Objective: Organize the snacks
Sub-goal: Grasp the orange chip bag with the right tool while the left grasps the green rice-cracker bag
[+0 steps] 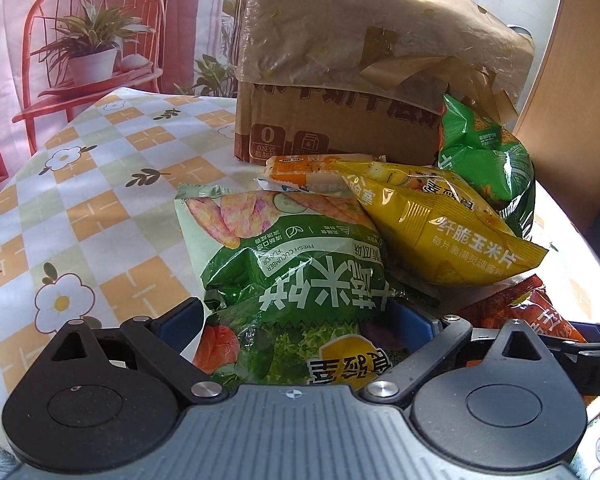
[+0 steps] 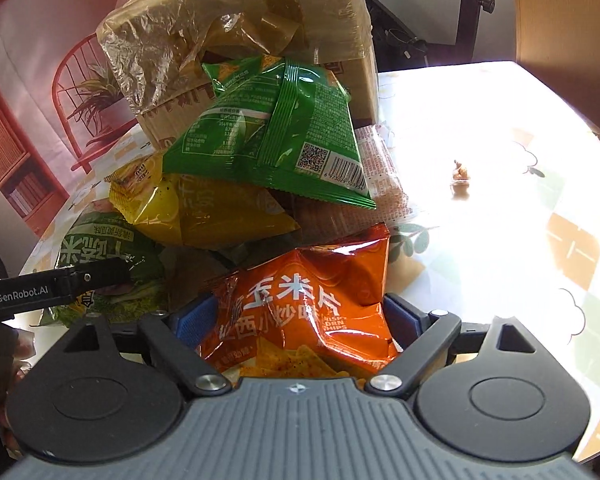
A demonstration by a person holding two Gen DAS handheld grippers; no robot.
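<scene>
A pile of snack bags lies in front of a cardboard box [image 1: 340, 128]. My left gripper [image 1: 296, 320] has its blue pads on either side of a green cucumber-flavour bag [image 1: 284, 264], closed on it. A yellow corn-chip bag [image 1: 440, 232], a light green bag [image 1: 484, 156] and a small orange-white packet [image 1: 308, 168] lie beyond. My right gripper [image 2: 300, 316] is closed on an orange corn-chip bag [image 2: 304, 304]. The right wrist view also shows the light green bag [image 2: 276, 136], the yellow bag [image 2: 204, 212], the cucumber bag [image 2: 104, 248] and the box [image 2: 240, 20].
The table [image 1: 80, 184] has a checked flower cloth, bare on the left. In the right wrist view the cloth [image 2: 500, 200] is sunlit with a small crumb-like object [image 2: 460, 172]. The box's flap, covered in loose tape, overhangs the pile. A wall print shows a red chair.
</scene>
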